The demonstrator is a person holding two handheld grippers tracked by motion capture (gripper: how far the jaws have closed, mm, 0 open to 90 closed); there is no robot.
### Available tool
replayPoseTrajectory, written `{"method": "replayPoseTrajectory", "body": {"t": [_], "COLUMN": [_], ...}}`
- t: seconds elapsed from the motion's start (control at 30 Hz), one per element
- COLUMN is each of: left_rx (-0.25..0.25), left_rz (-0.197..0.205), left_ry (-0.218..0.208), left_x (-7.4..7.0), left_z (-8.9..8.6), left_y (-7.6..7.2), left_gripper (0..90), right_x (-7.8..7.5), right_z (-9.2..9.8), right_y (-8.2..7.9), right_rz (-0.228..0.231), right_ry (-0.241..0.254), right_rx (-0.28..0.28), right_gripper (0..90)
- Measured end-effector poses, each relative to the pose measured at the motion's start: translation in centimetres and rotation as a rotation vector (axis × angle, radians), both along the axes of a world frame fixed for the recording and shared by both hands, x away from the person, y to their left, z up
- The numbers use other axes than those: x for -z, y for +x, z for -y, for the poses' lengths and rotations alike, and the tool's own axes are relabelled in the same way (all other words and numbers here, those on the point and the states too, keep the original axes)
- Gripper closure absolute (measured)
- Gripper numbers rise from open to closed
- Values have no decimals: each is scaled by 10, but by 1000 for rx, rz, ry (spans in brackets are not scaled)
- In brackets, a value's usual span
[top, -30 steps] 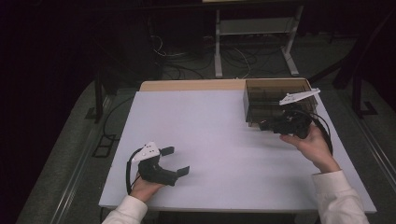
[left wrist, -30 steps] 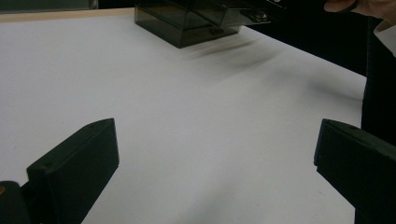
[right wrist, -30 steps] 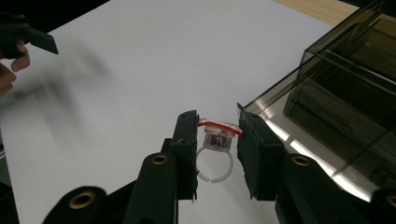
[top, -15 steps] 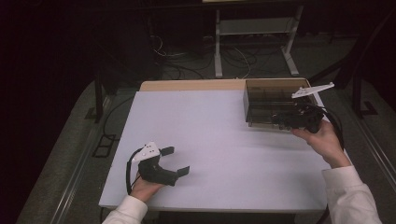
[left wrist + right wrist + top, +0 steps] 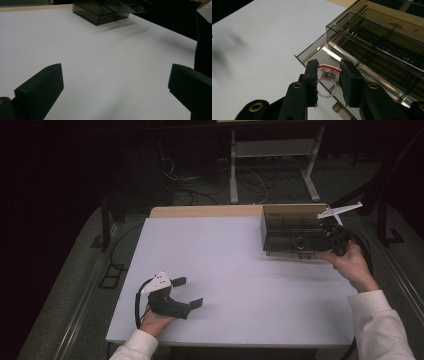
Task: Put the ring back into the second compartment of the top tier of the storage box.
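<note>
- Smoky-brown clear organiser box (image 5: 292,231) sits at two o'clock on the white bench (image 5: 235,285) in the high view; the right hand-held gripper (image 5: 306,241) reaches its front, while the left hand-held gripper (image 5: 187,292) rests at seven o'clock.
- Left gripper view: jaws wide apart, nothing between them.
- Right gripper view: the right hand-held gripper (image 5: 329,77) clamps a small clear ring with a red top (image 5: 327,75) over the open drawer (image 5: 325,56). Placing step, I judge; next, lower and release inside.
</note>
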State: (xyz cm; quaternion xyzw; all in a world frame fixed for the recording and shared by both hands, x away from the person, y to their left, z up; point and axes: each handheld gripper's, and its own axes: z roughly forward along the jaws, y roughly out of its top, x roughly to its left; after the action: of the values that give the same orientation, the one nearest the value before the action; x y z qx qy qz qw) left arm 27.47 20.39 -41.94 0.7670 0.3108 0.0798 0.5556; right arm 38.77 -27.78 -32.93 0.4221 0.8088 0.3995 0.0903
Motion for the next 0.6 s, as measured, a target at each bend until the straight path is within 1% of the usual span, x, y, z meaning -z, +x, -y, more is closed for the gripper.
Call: {"method": "replayPoseTrajectory", "body": {"t": [0.47, 0.6], "left_rx": [1, 2], "left_rz": [0, 1], "left_ry": [3, 5], "left_x": [0, 0], "left_z": [0, 1], "left_y": [0, 0], "left_gripper": [0, 0], "right_x": [7, 10], "right_z": [13, 16], "right_y": [11, 14], "right_rz": [-16, -20], "right_ry": [-5, -7], "right_rx": [41, 45], "right_gripper": [680, 680]}}
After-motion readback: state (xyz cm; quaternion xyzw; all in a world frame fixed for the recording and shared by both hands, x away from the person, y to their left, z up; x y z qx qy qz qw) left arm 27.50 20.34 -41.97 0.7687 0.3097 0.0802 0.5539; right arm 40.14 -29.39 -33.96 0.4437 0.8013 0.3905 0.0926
